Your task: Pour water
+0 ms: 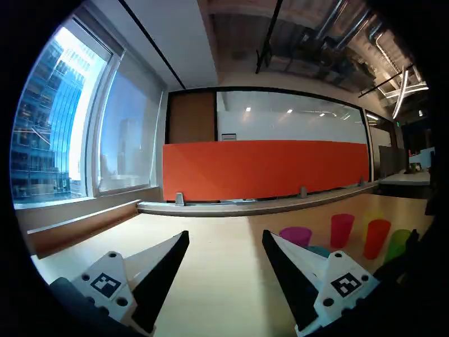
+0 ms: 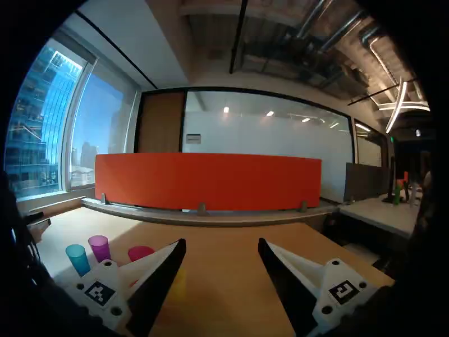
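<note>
Wooden desk (image 1: pixel 224 281) holds coloured cups (image 1: pixel 342 229); orange divider (image 1: pixel 264 168), tall windows (image 1: pixel 56 129).

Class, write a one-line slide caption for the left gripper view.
Open left gripper hovers over a wooden table, coloured cups standing ahead to its right, before an orange divider.

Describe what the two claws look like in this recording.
They match. The left claw and the right claw each have two wedge-shaped white fingers tapering to points, lined inside with black pads. Each finger carries a square black-and-white marker and small round holes.
</note>
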